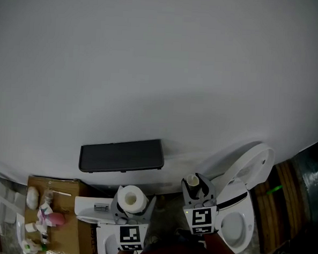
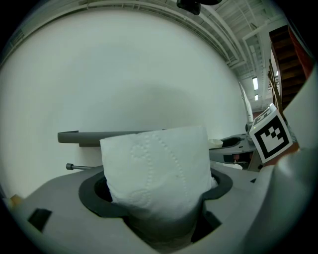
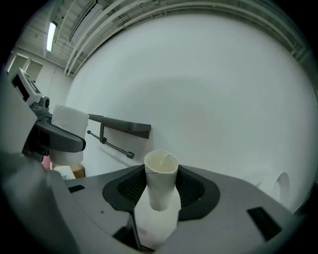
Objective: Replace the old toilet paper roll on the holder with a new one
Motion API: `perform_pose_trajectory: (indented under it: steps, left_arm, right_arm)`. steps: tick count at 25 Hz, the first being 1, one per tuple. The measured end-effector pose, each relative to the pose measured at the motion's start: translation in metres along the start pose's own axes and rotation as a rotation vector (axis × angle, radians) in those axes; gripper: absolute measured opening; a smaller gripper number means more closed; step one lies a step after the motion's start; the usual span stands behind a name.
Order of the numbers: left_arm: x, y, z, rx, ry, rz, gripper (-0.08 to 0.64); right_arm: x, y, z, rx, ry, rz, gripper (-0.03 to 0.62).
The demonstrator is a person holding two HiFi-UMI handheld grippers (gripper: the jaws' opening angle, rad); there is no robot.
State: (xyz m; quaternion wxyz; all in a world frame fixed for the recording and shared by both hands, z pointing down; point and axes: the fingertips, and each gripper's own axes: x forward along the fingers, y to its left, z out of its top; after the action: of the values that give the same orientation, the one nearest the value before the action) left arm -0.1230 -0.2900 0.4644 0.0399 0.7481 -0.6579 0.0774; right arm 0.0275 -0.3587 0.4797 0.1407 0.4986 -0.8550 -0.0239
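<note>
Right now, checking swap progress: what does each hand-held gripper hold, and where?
Left hand-held gripper: full paper roll, by its sides. Right hand-held gripper: cardboard tube, by its sides.

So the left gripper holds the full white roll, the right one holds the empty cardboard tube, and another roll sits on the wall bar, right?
Not quite: the wall bar is bare, as the right gripper view shows. The rest is right: the left gripper holds the full white roll and the right gripper the empty cardboard tube.
</note>
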Motion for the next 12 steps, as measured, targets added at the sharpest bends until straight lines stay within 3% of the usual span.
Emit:
perform_pose_trajectory:
  steps: [6,9,12]
  left_arm:
    - [0.003,-0.006,-0.004,-0.003,0.006,-0.007,0.459]
    - [0.006,-0.011,-0.019,0.002,0.050,-0.027,0.459]
    - [0.018,-0.023,-0.034,-0.086,0.088,-0.077,0.459]
  right_arm:
    - [-0.003,0.002,0.002,-0.025,-0.011,0.003,0.189]
    - [-0.007,0.003,0.003,-0.050,-0.015,0.001,0.189]
    - [-0.011,0.001,0.003,-0.057,-0.018,-0.005,0.189]
